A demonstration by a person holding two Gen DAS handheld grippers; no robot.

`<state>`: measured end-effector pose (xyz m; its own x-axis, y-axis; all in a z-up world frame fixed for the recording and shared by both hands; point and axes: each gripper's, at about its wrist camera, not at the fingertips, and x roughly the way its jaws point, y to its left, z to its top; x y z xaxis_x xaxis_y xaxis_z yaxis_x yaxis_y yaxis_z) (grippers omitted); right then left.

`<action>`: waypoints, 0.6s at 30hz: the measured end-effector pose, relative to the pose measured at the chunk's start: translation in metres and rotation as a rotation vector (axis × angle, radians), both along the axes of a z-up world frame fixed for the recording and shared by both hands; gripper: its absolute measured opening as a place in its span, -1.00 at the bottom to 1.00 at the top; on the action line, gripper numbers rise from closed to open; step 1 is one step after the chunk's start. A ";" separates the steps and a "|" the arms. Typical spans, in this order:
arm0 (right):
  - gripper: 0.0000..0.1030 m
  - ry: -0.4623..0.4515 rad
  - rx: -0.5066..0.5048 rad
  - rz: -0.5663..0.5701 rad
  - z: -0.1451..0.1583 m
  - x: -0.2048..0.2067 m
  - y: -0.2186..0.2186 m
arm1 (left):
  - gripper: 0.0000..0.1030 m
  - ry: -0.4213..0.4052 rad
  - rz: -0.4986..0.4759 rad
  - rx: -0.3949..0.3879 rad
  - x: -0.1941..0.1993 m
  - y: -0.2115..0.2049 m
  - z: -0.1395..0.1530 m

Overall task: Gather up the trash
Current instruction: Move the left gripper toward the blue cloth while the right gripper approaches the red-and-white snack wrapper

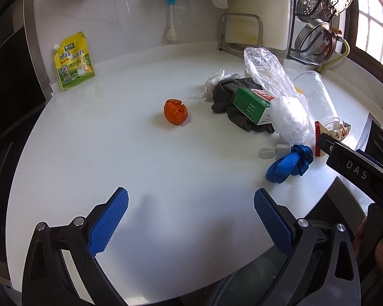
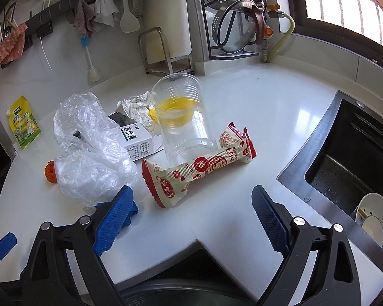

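While both of our grippers hover over the white counter (image 1: 94, 140), neither holds anything. Our left gripper (image 1: 191, 205) has its jaws wide apart over bare counter; the orange peel (image 1: 175, 111) lies well ahead of them, a little left of the midline between the fingers. Farther ahead and to the right of those jaws sits the heap of trash: a grey cloth (image 1: 229, 97), a green box (image 1: 252, 105) resting on it, a crumpled clear plastic bag (image 1: 275, 86) and a tipped clear plastic cup (image 1: 319, 97). A blue strap (image 1: 289, 163) lies ahead of the right finger, off to its outer side.

Our right gripper (image 2: 192, 204) also has its jaws spread wide. The red and white snack wrapper (image 2: 201, 168) lies just ahead of them, roughly between the two fingers and slanting up to the right. The cup (image 2: 183, 122) lies just beyond the wrapper, touching it. The bag (image 2: 89, 153) sits ahead of the left finger, and the sink (image 2: 344, 158) lies beyond the right finger.
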<state>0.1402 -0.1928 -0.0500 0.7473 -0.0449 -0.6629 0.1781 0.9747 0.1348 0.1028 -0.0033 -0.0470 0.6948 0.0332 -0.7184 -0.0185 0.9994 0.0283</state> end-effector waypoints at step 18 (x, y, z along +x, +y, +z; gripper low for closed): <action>0.75 0.036 -0.023 -0.070 -0.011 -0.007 -0.023 | 0.88 0.010 -0.024 -0.007 0.005 -0.015 -0.003</action>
